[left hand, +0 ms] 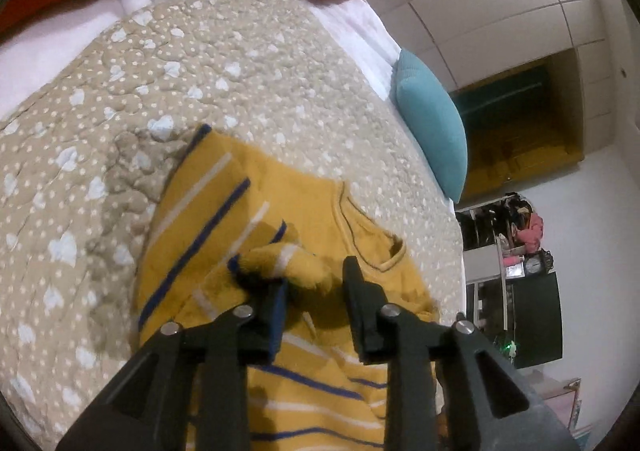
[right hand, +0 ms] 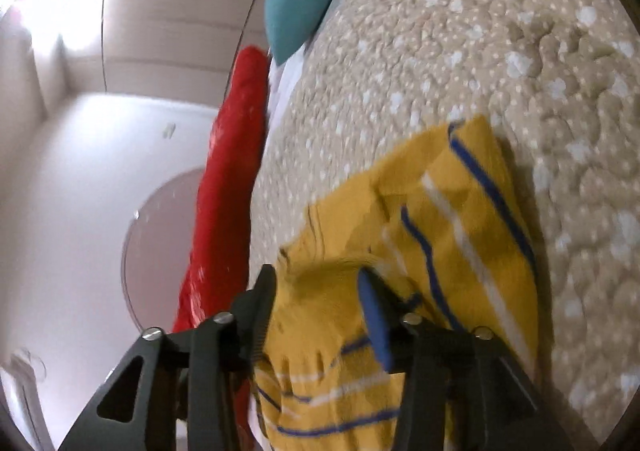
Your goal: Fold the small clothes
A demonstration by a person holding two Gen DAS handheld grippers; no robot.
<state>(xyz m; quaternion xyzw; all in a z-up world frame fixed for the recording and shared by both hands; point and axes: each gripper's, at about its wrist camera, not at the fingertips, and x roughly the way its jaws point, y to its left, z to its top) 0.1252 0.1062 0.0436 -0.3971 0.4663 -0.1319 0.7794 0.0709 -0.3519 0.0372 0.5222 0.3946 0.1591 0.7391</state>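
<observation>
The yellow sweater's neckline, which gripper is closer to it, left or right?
Left. The left gripper stands open just beside the neckline of the yellow striped sweater. The right gripper is open over bunched fabric; no neckline is clearly visible in its view.

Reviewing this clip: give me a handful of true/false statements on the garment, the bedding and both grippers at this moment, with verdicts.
1. The mustard-yellow knit sweater with blue and white stripes lies on a beige quilted bedspread with pale spots. True.
2. The left gripper is shut flat with nothing between its fingers. False: its jaws stand apart, with a bunched striped fold of the sweater between them.
3. A teal cushion sits at the edge of the bed. True.
4. The long pillow at the bed's edge is green. False: it is red.
5. The right gripper is over bare quilt. False: yellow fabric lies between its open fingers.
</observation>
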